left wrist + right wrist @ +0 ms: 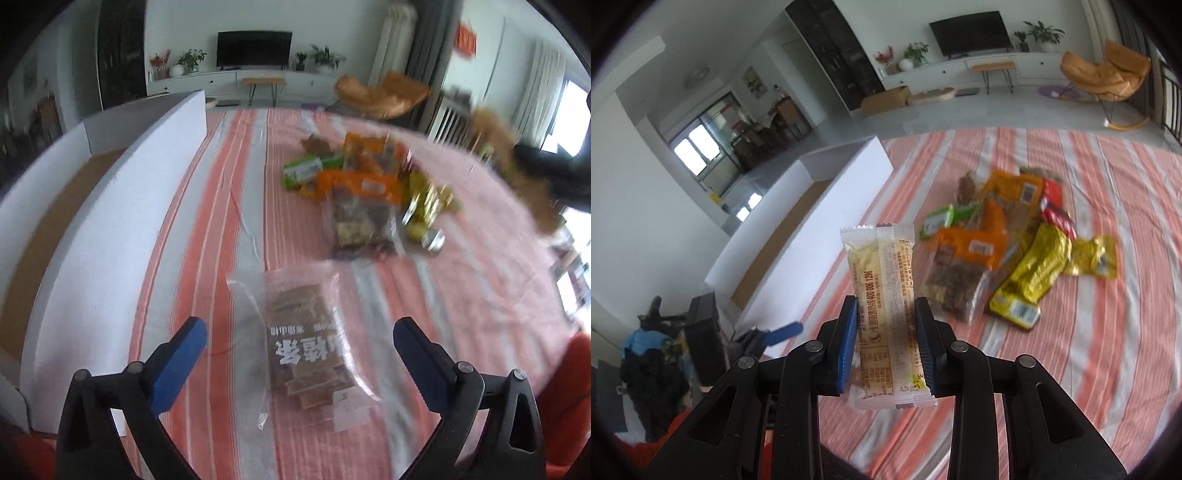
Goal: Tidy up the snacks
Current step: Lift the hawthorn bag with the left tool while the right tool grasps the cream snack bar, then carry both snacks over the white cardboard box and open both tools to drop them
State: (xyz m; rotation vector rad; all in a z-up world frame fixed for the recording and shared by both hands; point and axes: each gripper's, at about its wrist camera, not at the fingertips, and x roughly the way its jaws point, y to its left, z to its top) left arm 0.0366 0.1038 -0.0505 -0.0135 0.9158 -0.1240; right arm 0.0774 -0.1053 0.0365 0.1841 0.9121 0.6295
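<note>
Snack packets dominate both views: the right gripper is clamped on a long, pale yellow and white plastic-wrapped snack bar, its blue pads pressing the two long edges near the lower half, so the packet stands up between the fingers, clear of the striped orange, pink and white cloth below. Such a wrapper looks light, thin and slick, and its filling probably crumbles, so a mid-length pinch across the narrow width seems the safest hold; squeezing the crimped ends would likely let it slip. The left gripper hangs with its jaws spread wide and holding nothing, and a clear plastic bag of brown snack strips with white printed characters lies flat on the cloth directly beneath and between its fingers, apart from them. That bag appears soft, floppy and slippery, best taken across its filled middle. Farther off sits a loose heap of orange, green, yellow and red packets. Beside the cloth's left edge stands a long white open box with a brown floor, the likely destination.
</note>
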